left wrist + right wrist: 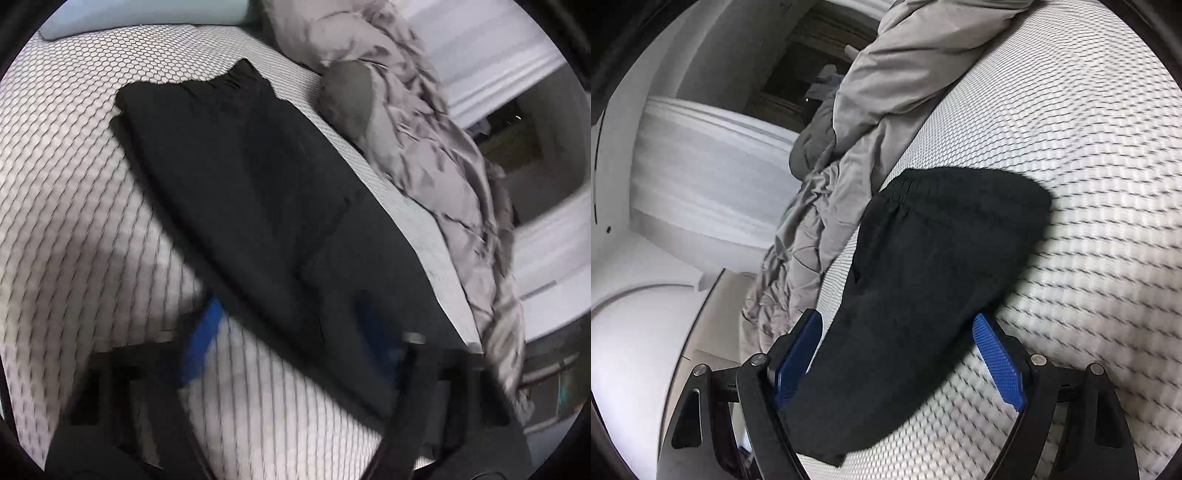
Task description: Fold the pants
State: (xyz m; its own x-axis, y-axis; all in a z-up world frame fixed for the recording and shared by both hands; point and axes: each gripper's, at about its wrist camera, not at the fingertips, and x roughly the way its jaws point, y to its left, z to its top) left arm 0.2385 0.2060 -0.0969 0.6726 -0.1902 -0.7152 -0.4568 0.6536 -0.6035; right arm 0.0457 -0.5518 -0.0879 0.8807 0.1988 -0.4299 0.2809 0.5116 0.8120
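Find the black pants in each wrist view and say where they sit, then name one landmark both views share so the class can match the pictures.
Left wrist view: the black pants run diagonally from upper centre to lower right across the honeycomb mattress.
Right wrist view: the black pants lie from centre down to bottom centre, between the open fingers of the right tool.
Shared landmark: the crumpled grey duvet beside the waistband end.

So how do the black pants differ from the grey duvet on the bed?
The pants are black; the duvet is grey. The pants lie flat and folded over on the mattress; the duvet is bunched and wrinkled along its edge. The pants sit between the open right gripper fingers; the duvet lies clear of them. Both are soft fabric.
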